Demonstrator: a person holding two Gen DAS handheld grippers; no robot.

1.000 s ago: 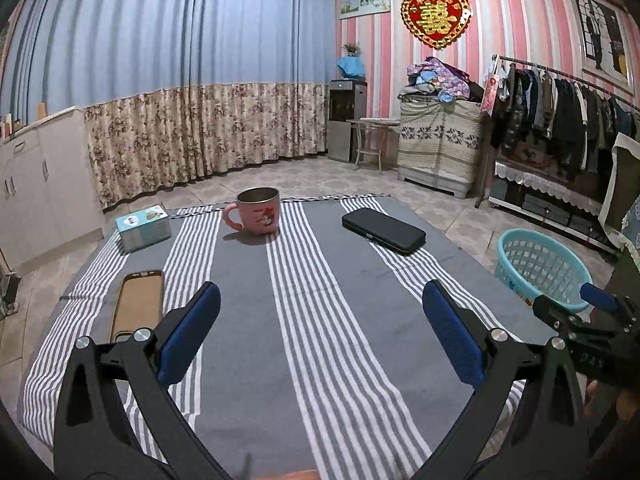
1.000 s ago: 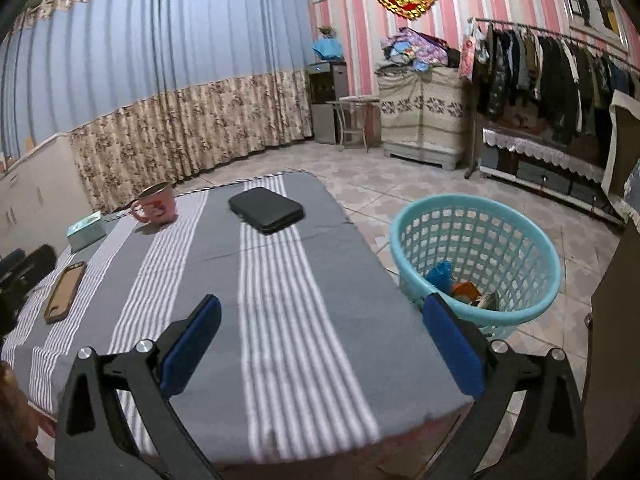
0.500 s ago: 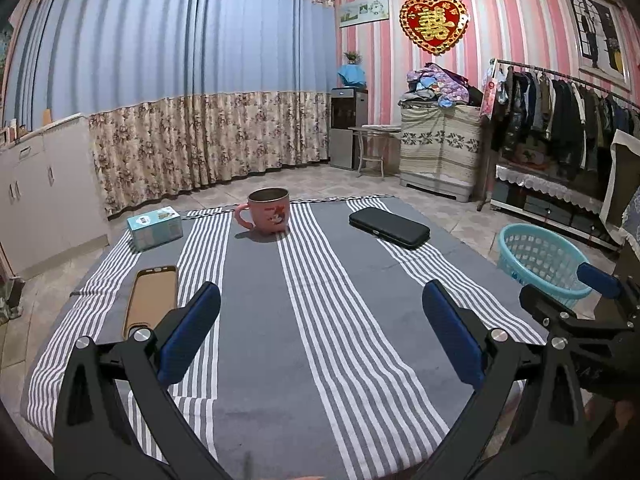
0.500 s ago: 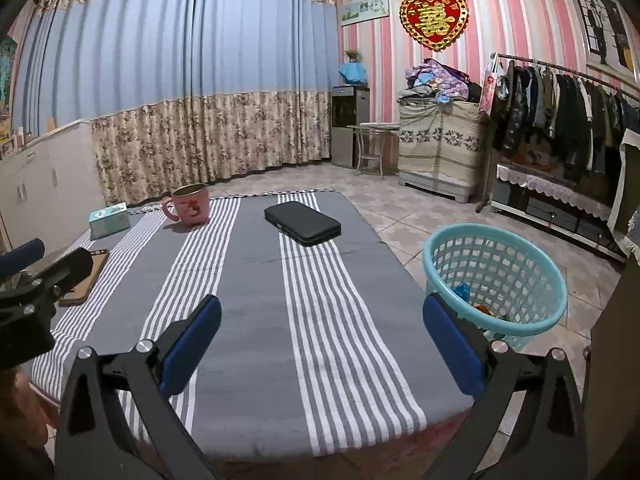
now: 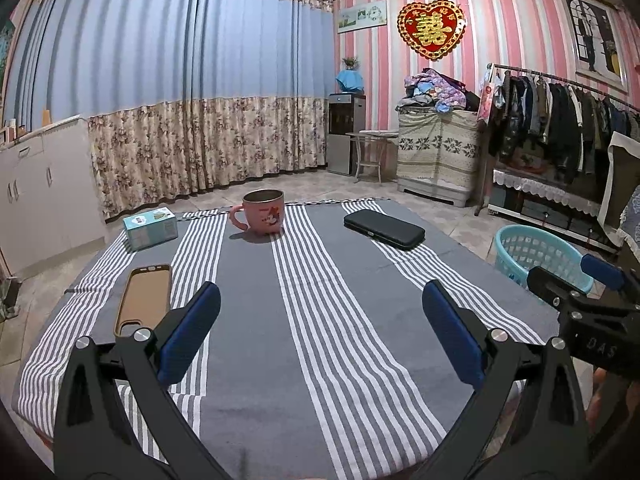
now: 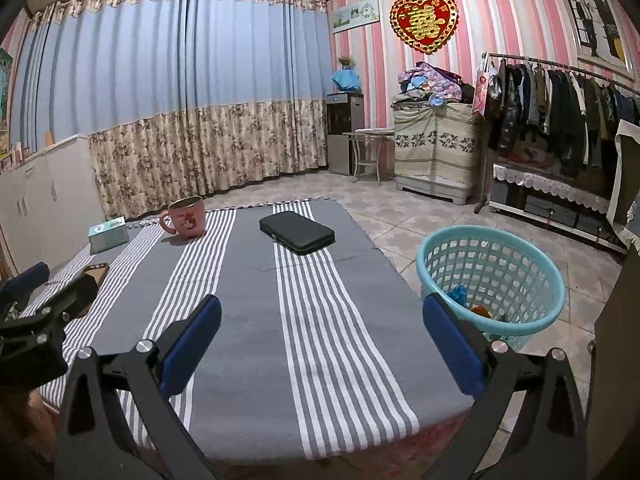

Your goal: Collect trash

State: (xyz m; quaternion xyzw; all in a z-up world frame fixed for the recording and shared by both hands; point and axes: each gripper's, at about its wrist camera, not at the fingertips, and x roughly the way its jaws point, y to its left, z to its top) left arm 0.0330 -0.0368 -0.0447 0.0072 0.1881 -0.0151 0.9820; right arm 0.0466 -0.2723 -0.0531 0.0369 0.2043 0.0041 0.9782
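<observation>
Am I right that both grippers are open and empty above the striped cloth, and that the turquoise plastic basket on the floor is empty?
Not quite: the turquoise plastic basket already holds a few scraps, as the right wrist view shows. The left gripper and right gripper are indeed open and empty above the grey striped cloth.

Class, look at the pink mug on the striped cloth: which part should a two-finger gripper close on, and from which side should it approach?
Grip the pink mug across its rim, one finger inside and one outside, coming down from above. It stands upright with its mouth open, and its body looks wide for the jaws. Its handle points left toward the tissue box, so take the right side of the rim, probably with the open left gripper.
</observation>
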